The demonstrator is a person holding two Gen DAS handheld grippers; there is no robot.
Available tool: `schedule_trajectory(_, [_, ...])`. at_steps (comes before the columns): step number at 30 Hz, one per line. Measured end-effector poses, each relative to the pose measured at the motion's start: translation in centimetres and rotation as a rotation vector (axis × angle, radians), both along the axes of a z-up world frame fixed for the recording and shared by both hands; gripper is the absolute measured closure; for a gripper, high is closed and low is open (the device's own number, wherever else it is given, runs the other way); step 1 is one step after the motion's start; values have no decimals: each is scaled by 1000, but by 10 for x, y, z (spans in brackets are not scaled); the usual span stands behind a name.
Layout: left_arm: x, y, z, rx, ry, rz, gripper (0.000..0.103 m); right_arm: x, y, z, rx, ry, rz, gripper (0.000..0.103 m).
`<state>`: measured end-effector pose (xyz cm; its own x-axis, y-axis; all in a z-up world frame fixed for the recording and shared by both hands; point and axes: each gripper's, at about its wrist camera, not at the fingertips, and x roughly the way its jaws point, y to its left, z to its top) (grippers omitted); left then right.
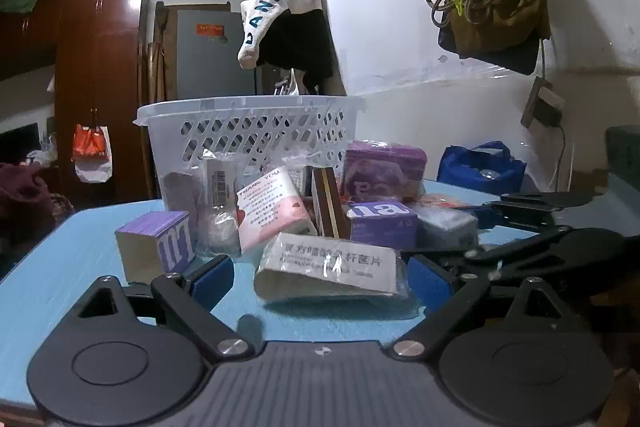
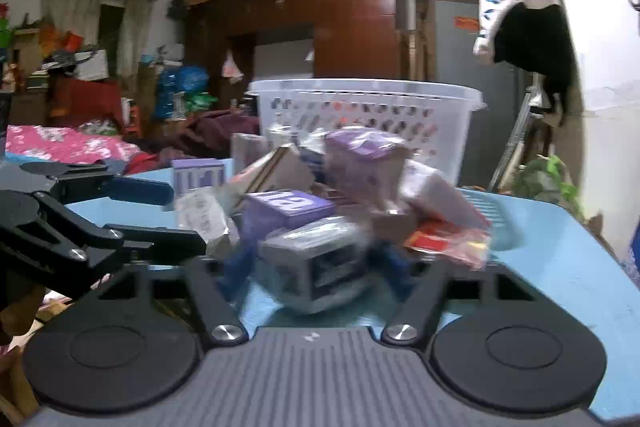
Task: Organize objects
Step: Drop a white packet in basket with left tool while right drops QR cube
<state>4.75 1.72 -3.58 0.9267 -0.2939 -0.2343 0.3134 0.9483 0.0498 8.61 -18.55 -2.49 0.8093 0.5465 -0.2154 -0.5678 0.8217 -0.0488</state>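
Left wrist, "THANK YOU" pack [image 1: 272, 215], "ANGROU" cloth [image 1: 280, 7]

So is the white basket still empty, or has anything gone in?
Cannot tell. The white basket stands upright behind the pile of boxes; neither view looks over its rim.

You can read "THANK YOU" on the pink-and-white wrapped packet [image 1: 272, 213], and "ANGROU" on the hanging white cloth [image 1: 280, 7].

Black hand-held gripper [image 1: 320, 277], blue pads, silver screws
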Motion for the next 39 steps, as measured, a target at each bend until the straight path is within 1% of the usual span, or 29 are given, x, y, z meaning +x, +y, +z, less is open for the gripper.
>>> schedule_trajectory(3, [4,-5,-1,7,0,5,7,-4,-12,3,50,23,2,53])
schedule_trajectory(6, [6,-11,-2,16,2,8,7,-8,-18,6,61,13,-20,55])
schedule_trajectory(8, [6,-16,-3,39,-1,21,8,-9,-20,8,73,17,-14,55])
schedule_trajectory(9, [5,-18,-4,49,-4,31,9,-10,-20,8,73,16,-15,55])
schedule_trajectory(10, [3,-19,-5,51,-11,34,15,-10,-19,9,68,14,-19,56])
schedule_trajectory(11, [0,-19,-5,48,-16,36,16,-10,-18,9,66,14,-24,56])
schedule_trajectory(13, [-5,-16,-4,29,-33,44,19,-9,-19,9,68,19,-30,57])
schedule_trajectory(18, [-14,-2,4,-10,-64,75,19,-15,-30,16,96,19,-58,57])
schedule_trajectory(21, [-14,8,9,-43,-59,82,19,-18,-38,23,125,10,-63,57])
schedule_trajectory(26, [-10,20,16,-86,-55,94,19,-17,-41,29,144,-5,-85,57])
schedule_trajectory(28, [-6,25,26,-111,-61,87,19,-12,-41,39,163,-19,-86,57])
schedule_trajectory(29, [-3,27,34,-120,-69,84,19,-8,-39,49,170,-39,-81,57])
schedule_trajectory(32, [23,37,79,-163,-109,81,19,16,-27,92,192,-108,-30,57])
schedule_trajectory(33, [39,41,97,-181,-116,92,19,34,-17,112,181,-132,-28,57])
schedule_trajectory(34, [59,45,117,-197,-110,107,19,48,-9,125,161,-143,-37,57])
schedule_trajectory(35, [80,48,133,-209,-90,125,19,71,3,140,138,-131,-38,57])
schedule_trajectory(36, [105,50,147,-219,-48,140,19,97,14,152,126,-97,-18,57])
schedule_trajectory(37, [134,53,159,-234,7,145,19,117,22,157,118,-74,-16,57])
schedule_trajectory(38, [155,54,164,-244,45,157,19,138,32,160,92,-46,-36,57])
schedule_trajectory(39, [171,54,167,-245,80,171,19,157,43,160,46,-22,-56,57])
